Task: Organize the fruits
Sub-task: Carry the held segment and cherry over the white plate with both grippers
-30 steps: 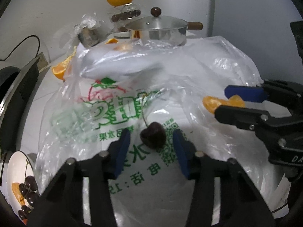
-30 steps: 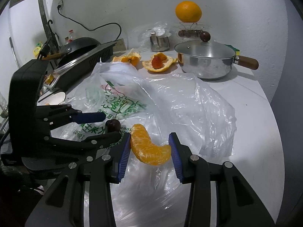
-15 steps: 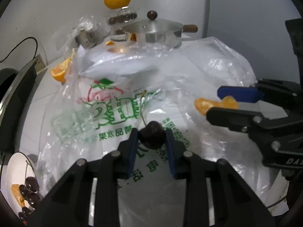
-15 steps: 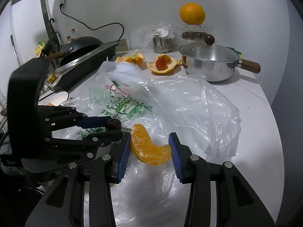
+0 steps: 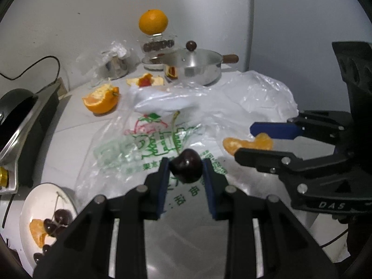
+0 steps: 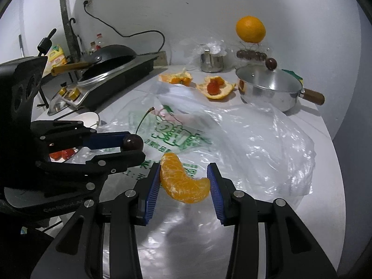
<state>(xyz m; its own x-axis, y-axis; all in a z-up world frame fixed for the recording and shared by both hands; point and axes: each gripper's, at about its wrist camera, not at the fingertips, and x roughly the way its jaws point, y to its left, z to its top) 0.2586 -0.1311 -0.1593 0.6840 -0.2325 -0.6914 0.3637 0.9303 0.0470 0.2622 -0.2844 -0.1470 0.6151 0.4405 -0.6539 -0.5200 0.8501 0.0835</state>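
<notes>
My left gripper (image 5: 185, 171) is shut on a dark cherry (image 5: 186, 169) with a long stem and holds it above the clear plastic bag (image 5: 162, 139). The cherry also shows in the right wrist view (image 6: 133, 143). My right gripper (image 6: 184, 181) is shut on an orange segment (image 6: 183, 183), also above the bag; the segment also shows in the left wrist view (image 5: 246, 145). A white plate (image 5: 30, 204) at lower left holds several cherries (image 5: 61, 217) and an orange piece (image 5: 37, 231).
A steel pot with lid (image 6: 269, 88) stands at the back right. Orange peels (image 6: 216, 88) and a cut orange (image 5: 101, 98) lie behind the bag. A whole orange (image 6: 250, 29) sits on a rack. A stove with a black pan (image 6: 109, 55) is at left.
My left gripper closed on the cherry and lifted it off the bag. Both grippers have risen; the right still holds the orange segment.
</notes>
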